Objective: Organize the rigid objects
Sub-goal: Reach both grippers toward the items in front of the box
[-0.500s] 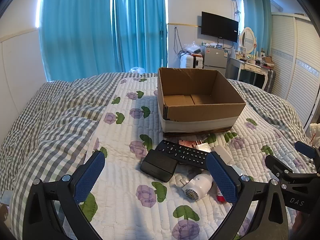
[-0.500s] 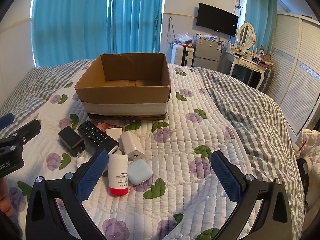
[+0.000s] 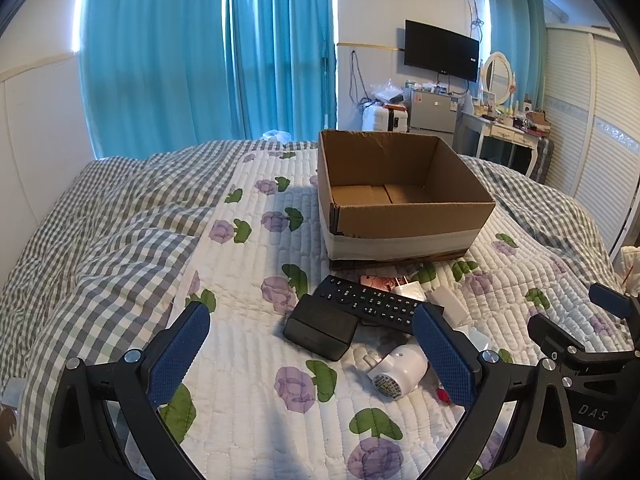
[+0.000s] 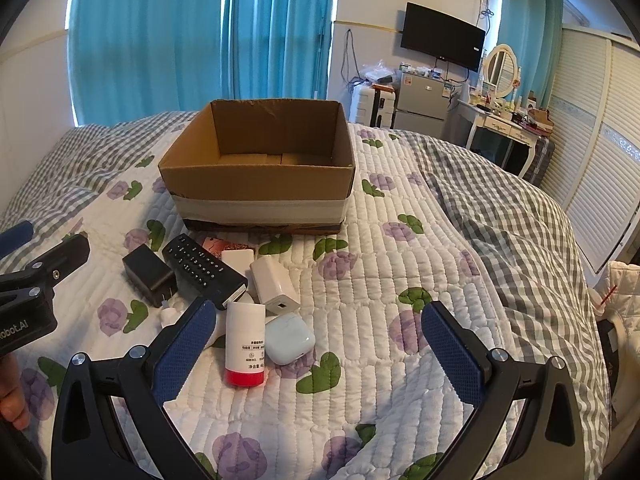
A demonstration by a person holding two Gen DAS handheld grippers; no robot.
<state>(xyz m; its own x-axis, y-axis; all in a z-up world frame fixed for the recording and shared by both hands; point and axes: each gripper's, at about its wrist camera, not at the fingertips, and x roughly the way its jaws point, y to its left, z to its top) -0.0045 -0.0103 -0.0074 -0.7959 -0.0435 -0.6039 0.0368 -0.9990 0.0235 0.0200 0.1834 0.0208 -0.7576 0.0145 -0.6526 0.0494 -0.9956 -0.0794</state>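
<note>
Cardboard box (image 4: 260,184): seemingly empty, upper centre.
Bottle (image 4: 245,344): lies lengthwise toward the box, lower left, beside right tongs (image 4: 316,354).
Left tongs (image 3: 314,354): released.
Right tongs: released, nearer.

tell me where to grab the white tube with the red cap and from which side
Grip the white tube with the red cap across its white mid-body, coming from above with the right gripper. It lies flat on the quilt, cap toward the camera, and the earbud case crowds its right side, so keep the fingers narrow.
</note>
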